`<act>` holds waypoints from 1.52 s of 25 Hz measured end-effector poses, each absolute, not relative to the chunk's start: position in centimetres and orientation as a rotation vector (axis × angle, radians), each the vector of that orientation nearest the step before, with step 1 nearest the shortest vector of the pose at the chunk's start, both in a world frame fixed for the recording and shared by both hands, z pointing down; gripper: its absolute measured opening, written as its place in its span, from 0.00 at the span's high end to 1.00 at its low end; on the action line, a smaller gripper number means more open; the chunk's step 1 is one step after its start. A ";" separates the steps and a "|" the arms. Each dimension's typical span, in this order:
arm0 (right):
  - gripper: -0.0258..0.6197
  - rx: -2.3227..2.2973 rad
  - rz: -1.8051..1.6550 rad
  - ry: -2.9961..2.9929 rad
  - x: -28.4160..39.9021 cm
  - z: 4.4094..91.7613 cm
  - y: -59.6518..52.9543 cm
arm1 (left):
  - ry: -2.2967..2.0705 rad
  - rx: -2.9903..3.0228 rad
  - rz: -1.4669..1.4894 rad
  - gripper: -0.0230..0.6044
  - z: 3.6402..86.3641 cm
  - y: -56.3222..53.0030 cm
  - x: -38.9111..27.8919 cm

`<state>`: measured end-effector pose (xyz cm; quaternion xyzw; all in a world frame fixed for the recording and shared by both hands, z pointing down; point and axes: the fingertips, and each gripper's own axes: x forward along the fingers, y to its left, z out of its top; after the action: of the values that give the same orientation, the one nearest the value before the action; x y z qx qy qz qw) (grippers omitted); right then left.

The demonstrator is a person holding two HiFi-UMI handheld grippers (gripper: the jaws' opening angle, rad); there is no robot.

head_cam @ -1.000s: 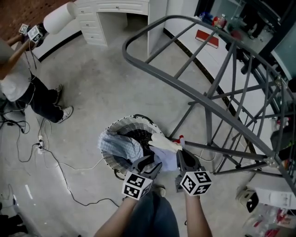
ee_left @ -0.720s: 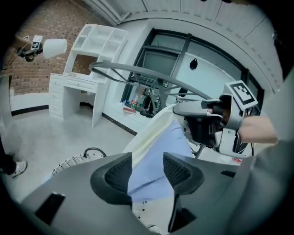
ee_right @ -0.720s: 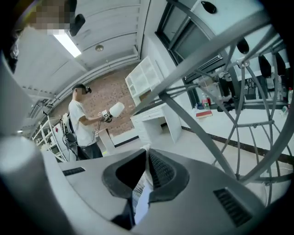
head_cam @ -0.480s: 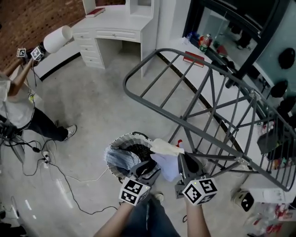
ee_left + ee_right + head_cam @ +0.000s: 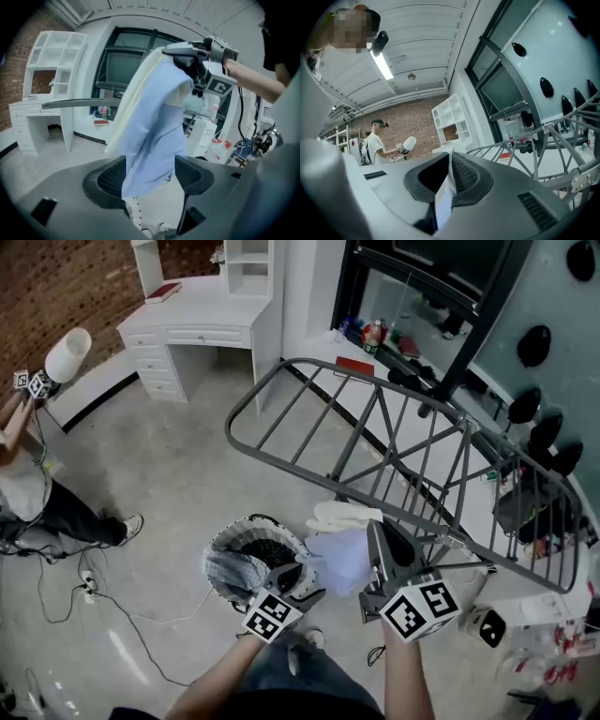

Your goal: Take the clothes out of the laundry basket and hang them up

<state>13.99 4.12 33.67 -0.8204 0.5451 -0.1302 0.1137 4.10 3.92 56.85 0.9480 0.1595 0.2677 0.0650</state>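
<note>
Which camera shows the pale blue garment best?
The left gripper view: the pale blue garment hangs large in frame from the right tongs, between the left tongs, whose jaws have just been opening. The head view shows a bunched patch from above; the right gripper view, a pinched sliver.

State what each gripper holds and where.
Right gripper is shut on the light blue garment, pinching its top edge. Left gripper holds nothing: its jaws have just been opening, the garment's lower part hanging between them.
</note>
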 end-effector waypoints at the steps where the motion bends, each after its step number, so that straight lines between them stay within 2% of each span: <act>1: 0.93 -2.412 -0.365 1.594 13.9 33.0 4.4 | 0.525 2.859 0.827 0.46 57.2 4.9 4.3; 10: 0.93 -2.445 -0.265 1.519 14.4 29.7 7.4 | 0.833 2.841 0.858 0.48 58.2 12.9 8.3; 20: 0.93 -2.493 -0.193 1.378 15.2 28.0 11.5 | 0.889 2.842 0.796 0.90 56.9 15.1 10.0; 30: 0.93 -2.564 -0.170 1.153 15.8 29.3 17.7 | 0.801 2.803 0.768 0.92 55.9 12.2 9.7; 38: 0.93 -2.623 -0.168 0.926 16.3 30.7 25.0 | 0.652 2.835 0.556 0.92 48.1 7.8 12.0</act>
<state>16.33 25.03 30.66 -0.9264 0.3272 -0.0595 0.1764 12.03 7.79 48.06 0.9534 0.2192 0.1870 0.0898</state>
